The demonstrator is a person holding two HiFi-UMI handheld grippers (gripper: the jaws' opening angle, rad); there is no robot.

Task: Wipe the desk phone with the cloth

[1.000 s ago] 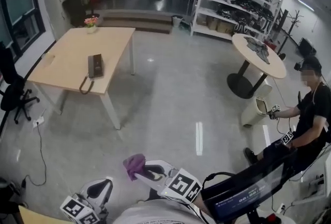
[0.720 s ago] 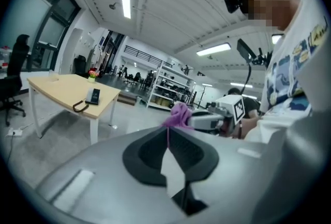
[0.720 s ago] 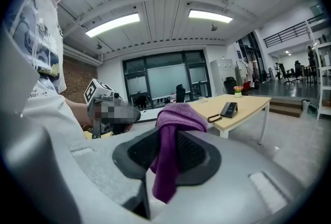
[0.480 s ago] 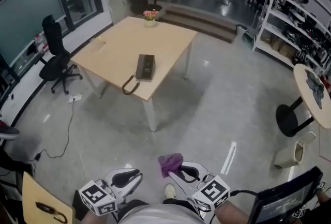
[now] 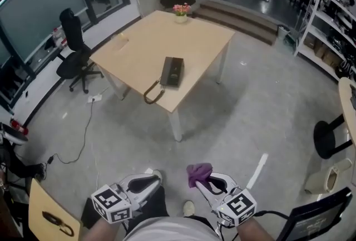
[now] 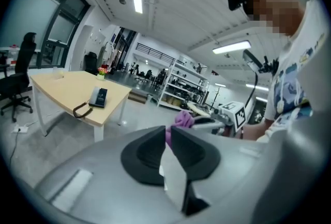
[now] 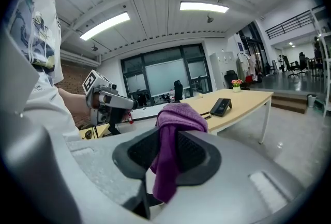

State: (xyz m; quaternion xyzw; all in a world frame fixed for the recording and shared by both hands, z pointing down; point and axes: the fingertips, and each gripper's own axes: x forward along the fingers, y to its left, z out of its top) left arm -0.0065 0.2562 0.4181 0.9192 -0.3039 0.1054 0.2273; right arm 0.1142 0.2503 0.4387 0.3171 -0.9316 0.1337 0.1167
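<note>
Right hand-held gripper (image 5: 214, 183) pinching purple cloth (image 5: 198, 173), cloth bunched above jaws. Left hand-held gripper (image 5: 146, 181) just beside, jaws closing, slim gap, nothing between. Both low over grey floor (image 5: 233, 117), well apart from surface (image 5: 144, 50). Desk phone (image 5: 173, 71) near surface's front edge, coiled cord (image 5: 151, 93) looping at edge. Flower pot (image 5: 181, 10) at far edge; office chair (image 5: 75, 48) at left.

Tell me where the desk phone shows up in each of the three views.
Head view: phone above centre, near the closest edge of the table.
Left gripper view: phone left of centre, small, on the table.
Right gripper view: phone right of centre, on the table.
Shared landmark: the flower pot at the table's far edge.
</note>
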